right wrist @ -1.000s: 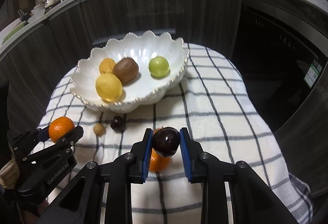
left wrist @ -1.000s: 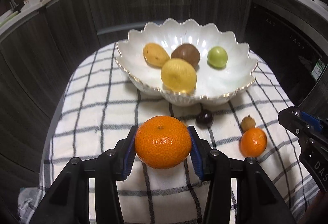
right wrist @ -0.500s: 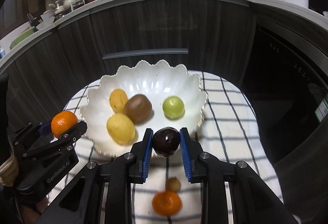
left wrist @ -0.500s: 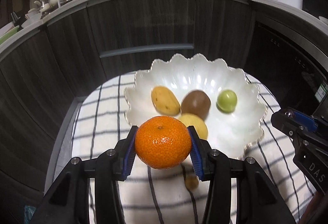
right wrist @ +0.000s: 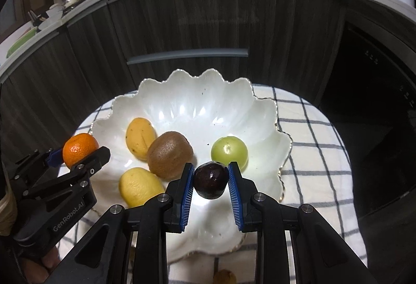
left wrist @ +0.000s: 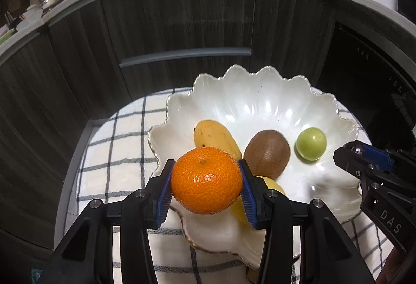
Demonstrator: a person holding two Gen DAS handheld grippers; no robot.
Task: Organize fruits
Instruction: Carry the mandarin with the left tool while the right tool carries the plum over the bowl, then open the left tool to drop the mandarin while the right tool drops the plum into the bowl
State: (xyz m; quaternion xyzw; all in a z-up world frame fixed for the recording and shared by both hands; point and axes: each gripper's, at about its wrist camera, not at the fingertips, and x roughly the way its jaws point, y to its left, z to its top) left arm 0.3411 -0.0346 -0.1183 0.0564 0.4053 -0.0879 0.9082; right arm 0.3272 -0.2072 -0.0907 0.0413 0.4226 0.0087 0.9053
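Observation:
My left gripper [left wrist: 206,186] is shut on an orange mandarin [left wrist: 206,180] and holds it over the near left rim of a white scalloped bowl [left wrist: 260,102]. Over the bowl's near middle, my right gripper [right wrist: 211,181] is shut on a dark purple round fruit [right wrist: 211,181]. Inside the bowl lie a small mango [right wrist: 140,137], a brown kiwi [right wrist: 170,154], a green round fruit [right wrist: 229,151] and a yellow lemon [right wrist: 140,186]. The left gripper with its mandarin [right wrist: 79,148] also shows at the left of the right wrist view.
The bowl stands on a white cloth with a dark check [right wrist: 312,133] over a small round table. A small brown fruit [right wrist: 225,277] lies on the cloth near the bottom edge. Dark cabinet fronts [left wrist: 182,24] and a cluttered counter curve behind.
Both grippers have moved forward with their fruit, from above the cloth to above the bowl. The loose fruits on the cloth have slipped below the views.

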